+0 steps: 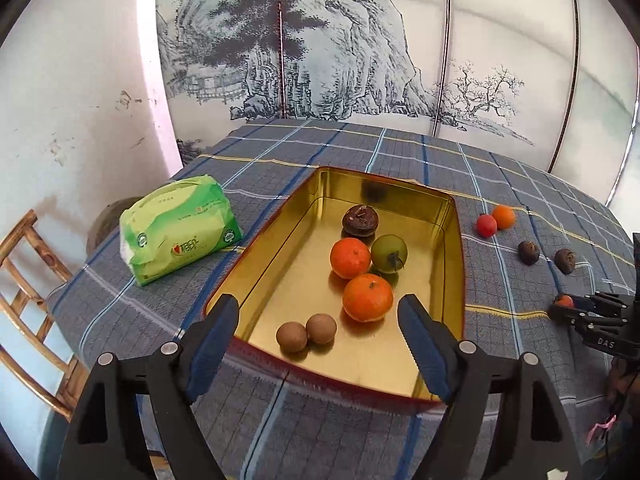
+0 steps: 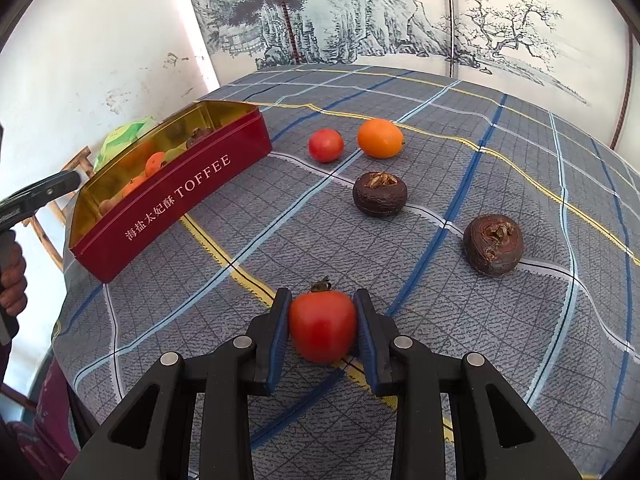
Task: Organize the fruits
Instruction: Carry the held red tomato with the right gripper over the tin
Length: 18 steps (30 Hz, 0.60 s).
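Observation:
A red toffee tin (image 1: 276, 240) (image 2: 208, 168) with a gold inside lies on the plaid cloth. In it rest two mandarins (image 1: 367, 297), a green fruit (image 1: 389, 253), a dark brown fruit (image 1: 360, 220) and two small brown fruits (image 1: 306, 331). My left gripper (image 1: 318, 326) stands open over the tin's near end, nothing between its fingers. My right gripper (image 2: 322, 322) (image 1: 568, 306) is shut on a red tomato-like fruit (image 2: 322, 325) resting on the cloth. Beyond it lie a small red fruit (image 2: 325, 145), an orange fruit (image 2: 379, 138) and two dark brown fruits (image 2: 379, 193) (image 2: 493, 244).
A green tissue pack (image 1: 178, 228) lies left of the tin. A bamboo chair (image 1: 24, 276) stands by the table's left edge. A painted folding screen (image 1: 360, 40) rises behind the table. A person's hand (image 2: 12, 280) shows at the left edge of the right wrist view.

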Available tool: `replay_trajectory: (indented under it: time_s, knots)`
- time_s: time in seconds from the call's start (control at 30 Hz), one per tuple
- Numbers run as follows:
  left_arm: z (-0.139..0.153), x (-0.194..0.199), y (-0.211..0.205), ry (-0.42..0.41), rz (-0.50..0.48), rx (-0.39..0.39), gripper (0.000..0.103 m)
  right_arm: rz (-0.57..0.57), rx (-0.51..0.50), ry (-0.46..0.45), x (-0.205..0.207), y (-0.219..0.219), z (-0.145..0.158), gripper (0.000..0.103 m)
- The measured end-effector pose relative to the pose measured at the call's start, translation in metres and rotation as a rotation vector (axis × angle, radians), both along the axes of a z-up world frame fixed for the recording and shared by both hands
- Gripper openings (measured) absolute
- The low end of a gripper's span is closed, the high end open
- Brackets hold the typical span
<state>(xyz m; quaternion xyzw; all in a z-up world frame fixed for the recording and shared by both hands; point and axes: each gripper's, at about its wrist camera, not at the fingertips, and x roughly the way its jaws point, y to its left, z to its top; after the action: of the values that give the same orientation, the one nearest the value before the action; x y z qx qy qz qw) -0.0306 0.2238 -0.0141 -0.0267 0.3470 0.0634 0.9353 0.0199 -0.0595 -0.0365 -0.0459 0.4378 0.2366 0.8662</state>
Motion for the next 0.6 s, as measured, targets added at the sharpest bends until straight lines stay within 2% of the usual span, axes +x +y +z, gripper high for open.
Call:
replay_trajectory:
  time_s: [0.33,0.6]
  knots:
    - [0.013,-0.030,-0.018,-0.024,-0.014,0.035,0.088,0.001,0.014,0.007,-0.013,0.005,0.001,0.033]
    - [0.019,-0.049,-0.026,-0.049,-0.033,0.067,0.093,0.019,0.033,-0.026,-0.033,0.021,0.021,0.033]
